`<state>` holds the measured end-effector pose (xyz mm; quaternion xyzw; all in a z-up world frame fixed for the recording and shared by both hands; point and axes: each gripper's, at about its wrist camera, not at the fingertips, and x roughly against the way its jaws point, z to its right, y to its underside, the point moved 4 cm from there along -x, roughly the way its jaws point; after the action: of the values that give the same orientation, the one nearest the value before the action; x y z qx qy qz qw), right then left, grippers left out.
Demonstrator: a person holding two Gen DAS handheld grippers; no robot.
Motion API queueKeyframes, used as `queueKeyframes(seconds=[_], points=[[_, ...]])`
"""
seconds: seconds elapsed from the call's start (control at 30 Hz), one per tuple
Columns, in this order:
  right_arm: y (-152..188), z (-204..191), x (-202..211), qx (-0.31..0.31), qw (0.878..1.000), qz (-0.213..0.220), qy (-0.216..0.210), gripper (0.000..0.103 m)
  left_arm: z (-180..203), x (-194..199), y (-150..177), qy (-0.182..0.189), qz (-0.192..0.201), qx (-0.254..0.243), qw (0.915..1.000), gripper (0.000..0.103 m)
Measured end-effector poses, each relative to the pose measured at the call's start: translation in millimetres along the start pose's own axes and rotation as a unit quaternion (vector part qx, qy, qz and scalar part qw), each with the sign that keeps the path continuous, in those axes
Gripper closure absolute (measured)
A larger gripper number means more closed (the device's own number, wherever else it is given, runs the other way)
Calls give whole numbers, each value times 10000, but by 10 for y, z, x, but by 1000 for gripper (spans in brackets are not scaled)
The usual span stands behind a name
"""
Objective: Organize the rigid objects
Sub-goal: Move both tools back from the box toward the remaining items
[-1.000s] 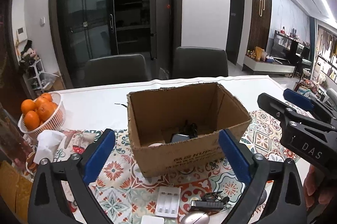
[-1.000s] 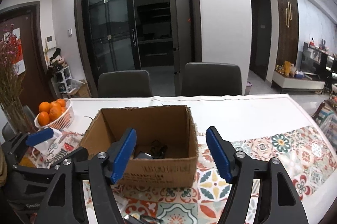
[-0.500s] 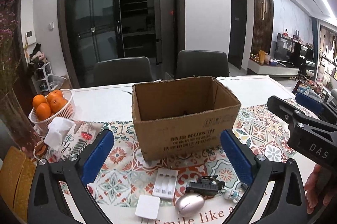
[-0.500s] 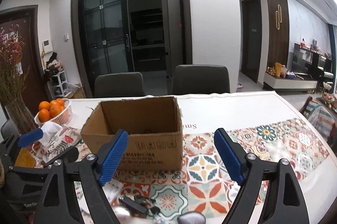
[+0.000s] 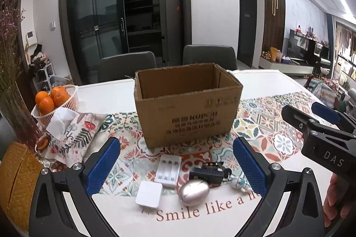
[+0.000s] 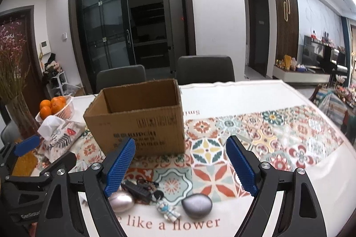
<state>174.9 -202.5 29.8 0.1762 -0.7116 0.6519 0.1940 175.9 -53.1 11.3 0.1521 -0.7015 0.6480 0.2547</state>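
Observation:
An open cardboard box (image 5: 187, 103) stands on the patterned table runner; it also shows in the right wrist view (image 6: 138, 119). In front of it lie a white battery charger (image 5: 168, 170), a white square adapter (image 5: 148, 194), a silver egg-shaped object (image 5: 194, 192), a black key fob with keys (image 5: 209, 173) and a small astronaut figure (image 6: 168, 210). A second, darker silver egg (image 6: 197, 205) lies to the right. My left gripper (image 5: 175, 168) is open and empty above these items. My right gripper (image 6: 180, 168) is open and empty, to the right of the left one.
A white basket of oranges (image 5: 54, 101), a tissue pouch (image 5: 71, 132) and a vase of dried flowers (image 5: 13, 90) stand at the left. A yellow woven item (image 5: 15, 177) lies at the near left. Two grey chairs (image 5: 209, 56) stand behind the table.
Both grippers have pulled back from above the box and lowered; the box interior is out of sight and the small items in front of it have come into view.

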Motion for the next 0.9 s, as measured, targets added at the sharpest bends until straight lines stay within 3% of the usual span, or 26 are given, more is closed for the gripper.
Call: queueKeyframes(seconds=[0.13, 0.9], points=[[123, 75, -9, -157, 9998, -117, 29, 19, 59, -77, 119, 184, -219, 98, 9995, 0], [807, 249, -359, -406, 9933, -1041, 296, 19, 224, -577, 745, 378, -1225, -55, 9917, 0]])
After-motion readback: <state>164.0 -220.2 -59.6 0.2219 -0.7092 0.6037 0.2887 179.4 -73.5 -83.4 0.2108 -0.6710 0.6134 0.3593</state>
